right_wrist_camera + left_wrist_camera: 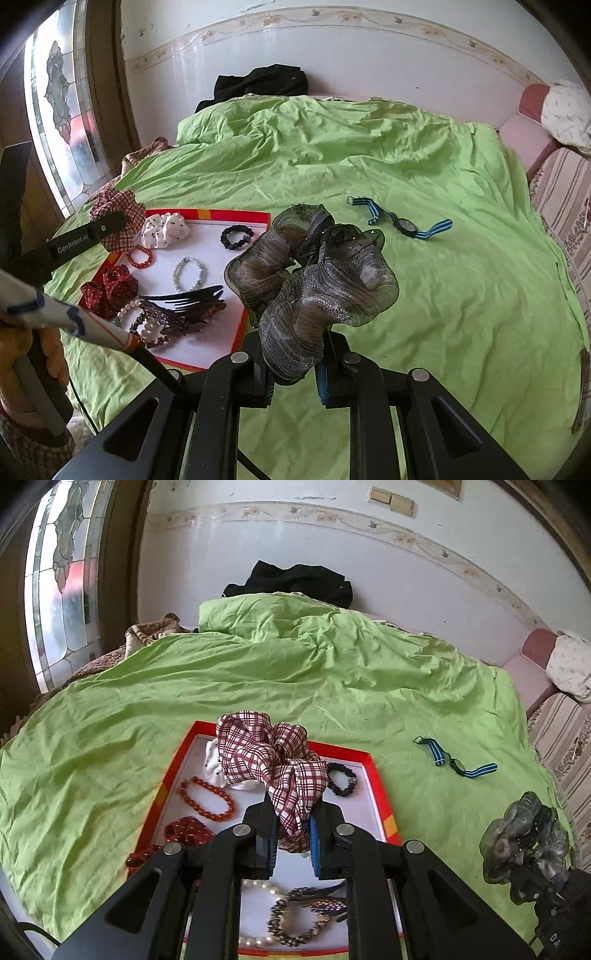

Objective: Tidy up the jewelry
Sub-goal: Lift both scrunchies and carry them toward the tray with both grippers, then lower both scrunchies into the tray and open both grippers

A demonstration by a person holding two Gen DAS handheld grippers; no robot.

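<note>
Taking the red-rimmed tray (376, 775) on the green bed cover (110, 731) as the landmark: the left tongs (291, 834) hang directly above its white floor, clenched on a red-and-white plaid scrunchie (269, 760) whose bulk stands up and away from the pads, over the tray's far half. A drop from here would, I judge, land inside the rim, close to the white spotted scrunchie (214, 764) and the red bead bracelet (207, 799).

The right tongs (293, 365) sit off the tray's right edge (242, 328), over bare cover, clamped on a grey gauzy scrunchie (314, 273) that rises forward from the pads. This one must, I'd say, travel leftward to reach the tray; the left hand is the nearer.

Farther right of the tray, a blue-striped watch (402, 223) lies flat, its strap running crosswise, well apart from both tongs.
</note>
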